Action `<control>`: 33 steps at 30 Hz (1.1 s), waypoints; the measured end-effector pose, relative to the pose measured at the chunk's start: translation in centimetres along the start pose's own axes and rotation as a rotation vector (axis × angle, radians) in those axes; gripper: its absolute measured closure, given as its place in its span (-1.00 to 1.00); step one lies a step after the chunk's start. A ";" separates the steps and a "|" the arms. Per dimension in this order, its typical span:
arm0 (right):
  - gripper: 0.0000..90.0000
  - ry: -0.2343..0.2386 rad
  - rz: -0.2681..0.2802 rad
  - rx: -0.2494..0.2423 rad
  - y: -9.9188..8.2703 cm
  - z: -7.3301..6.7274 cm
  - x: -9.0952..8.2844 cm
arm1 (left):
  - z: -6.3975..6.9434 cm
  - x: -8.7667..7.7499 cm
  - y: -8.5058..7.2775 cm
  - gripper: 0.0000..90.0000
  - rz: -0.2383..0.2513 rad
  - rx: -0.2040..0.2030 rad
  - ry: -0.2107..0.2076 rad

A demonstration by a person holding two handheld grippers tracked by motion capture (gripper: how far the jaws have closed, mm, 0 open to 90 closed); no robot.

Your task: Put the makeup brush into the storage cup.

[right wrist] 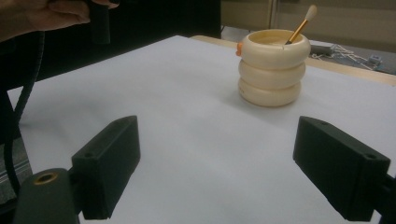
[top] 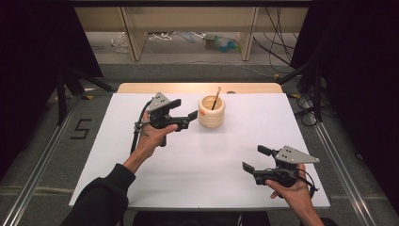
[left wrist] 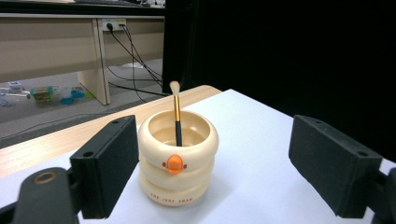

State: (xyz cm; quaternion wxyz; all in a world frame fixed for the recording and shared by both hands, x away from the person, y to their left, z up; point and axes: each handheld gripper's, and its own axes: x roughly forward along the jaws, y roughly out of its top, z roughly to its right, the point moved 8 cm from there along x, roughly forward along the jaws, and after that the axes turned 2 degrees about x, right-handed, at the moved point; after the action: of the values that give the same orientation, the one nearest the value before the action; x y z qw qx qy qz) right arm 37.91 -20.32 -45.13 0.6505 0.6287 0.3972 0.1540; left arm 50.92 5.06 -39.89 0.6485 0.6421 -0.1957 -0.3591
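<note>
High view: cream ringed holder (top: pixel 211 112) stands upright at the far middle of the white surface (top: pixel 202 155), a brush (top: pixel 216 98) leaning inside. Left tool (top: pixel 184 109) just beside the holder, jaws spread, empty. Right tool (top: pixel 256 158) near the front right edge, well apart from the holder, jaws spread, empty.
Left gripper view: holder (left wrist: pixel 178 156) close ahead between the spread jaws, not touched; brush (left wrist: pixel 177 113) upright, bristles up.
Right gripper view: holder (right wrist: pixel 272 67) far ahead on the surface; brush (right wrist: pixel 301 23) tilted right; jaws wide.

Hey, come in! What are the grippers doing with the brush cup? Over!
Left gripper open, beside cream cup, not touching. Right gripper open, empty, far back. Brush standing in cup. Nothing in the way.
</note>
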 end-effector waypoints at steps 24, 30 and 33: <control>-0.65 0.002 0.001 0.017 0.0 -0.1 0.0 | 0.5 -2.1 -1.9 -0.65 -0.021 0.013 0.004; -0.65 0.014 0.000 0.025 0.0 -0.1 -0.1 | 0.3 -3.3 -2.4 -0.65 -0.021 0.018 0.012; -0.66 0.014 0.003 0.026 0.0 -0.1 0.0 | 0.4 -3.7 -2.9 -0.65 -0.026 0.018 0.010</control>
State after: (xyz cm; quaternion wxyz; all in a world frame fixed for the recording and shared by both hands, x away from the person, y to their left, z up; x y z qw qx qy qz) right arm 37.81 -20.27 -45.08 0.6393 0.6365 0.4029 0.1544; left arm 47.55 7.73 -41.88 0.6389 0.6522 -0.1871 -0.3625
